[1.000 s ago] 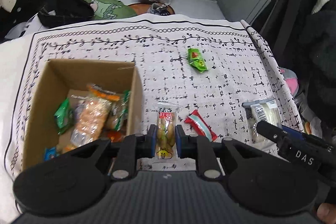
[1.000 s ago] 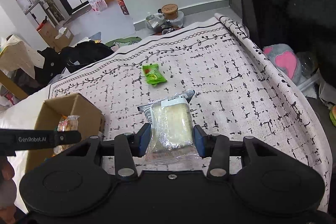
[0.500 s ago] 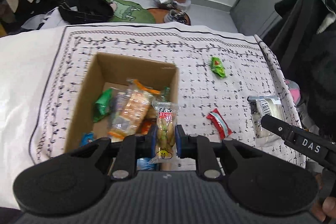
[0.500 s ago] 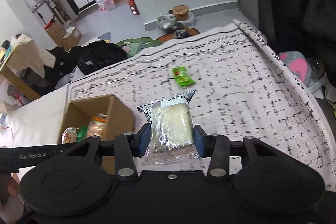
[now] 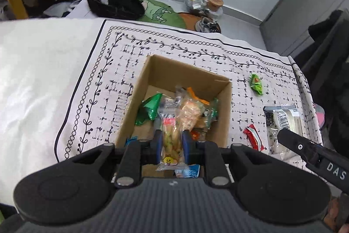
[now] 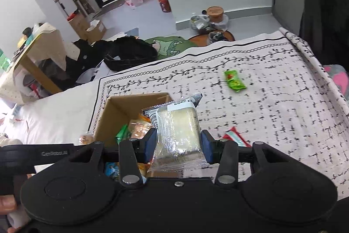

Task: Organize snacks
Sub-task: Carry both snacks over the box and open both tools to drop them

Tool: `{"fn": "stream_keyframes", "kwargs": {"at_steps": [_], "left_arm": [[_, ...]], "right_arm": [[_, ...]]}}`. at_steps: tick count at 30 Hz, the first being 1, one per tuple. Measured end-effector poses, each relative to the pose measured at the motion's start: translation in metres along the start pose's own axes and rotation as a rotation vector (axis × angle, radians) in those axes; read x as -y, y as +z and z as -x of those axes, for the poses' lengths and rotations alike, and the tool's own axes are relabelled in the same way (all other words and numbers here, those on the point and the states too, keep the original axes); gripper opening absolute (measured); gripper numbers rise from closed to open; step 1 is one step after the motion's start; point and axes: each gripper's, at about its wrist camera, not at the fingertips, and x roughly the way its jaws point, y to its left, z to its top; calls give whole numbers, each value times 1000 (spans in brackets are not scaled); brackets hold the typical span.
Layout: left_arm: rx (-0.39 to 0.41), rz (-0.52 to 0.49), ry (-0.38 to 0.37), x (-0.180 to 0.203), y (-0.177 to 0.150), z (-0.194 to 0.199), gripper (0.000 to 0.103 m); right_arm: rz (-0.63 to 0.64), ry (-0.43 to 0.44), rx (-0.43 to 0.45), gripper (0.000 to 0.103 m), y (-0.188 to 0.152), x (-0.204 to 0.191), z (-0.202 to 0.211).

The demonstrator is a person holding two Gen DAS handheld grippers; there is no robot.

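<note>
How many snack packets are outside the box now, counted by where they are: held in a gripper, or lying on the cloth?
Held in a gripper: 2, the peanut packet and the pale cake packet
Lying on the cloth: 2, the green packet and the red packet
Total: 4

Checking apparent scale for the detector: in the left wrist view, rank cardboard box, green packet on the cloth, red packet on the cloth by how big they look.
1. cardboard box, by far the largest.
2-3. red packet and green packet look about alike; red lies nearer the camera, so no ranking between them.
</note>
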Motion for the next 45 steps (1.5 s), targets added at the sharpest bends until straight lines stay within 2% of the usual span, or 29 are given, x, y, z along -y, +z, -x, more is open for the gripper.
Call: {"fn": "stream_keyframes", "kwargs": {"at_steps": [3, 5, 10, 14, 16, 19, 26, 30, 41, 45], "left_arm": [[-4, 61, -29, -13, 2, -4, 24], [-2, 73, -5, -19, 3, -5, 28], [8, 89, -2, -35, 4, 3, 48], [26, 102, -6, -46, 5, 14, 56], [34, 109, -8, -51, 5, 20, 65], [54, 115, 3, -58, 7, 29, 72], [53, 147, 21, -82, 8, 38, 76], [46, 158, 29, -90, 7, 39, 77], [31, 106, 21, -75, 3, 40, 81], [40, 77, 21, -63, 0, 41, 88]], "right_arm": [[14, 8, -7, 43, 0, -11, -4], [19, 16, -15, 43, -1, -16, -6], [32, 34, -39, 43, -1, -31, -14], [41, 44, -63, 43, -3, -43, -21], [36, 58, -75, 43, -5, -50, -25], [37, 72, -83, 43, -7, -62, -29], [19, 113, -80, 45, -5, -87, -38], [-9, 159, -76, 59, -3, -92, -38], [-28, 86, -78, 59, -6, -67, -27], [-36, 69, -68, 64, -6, -55, -17]]}}
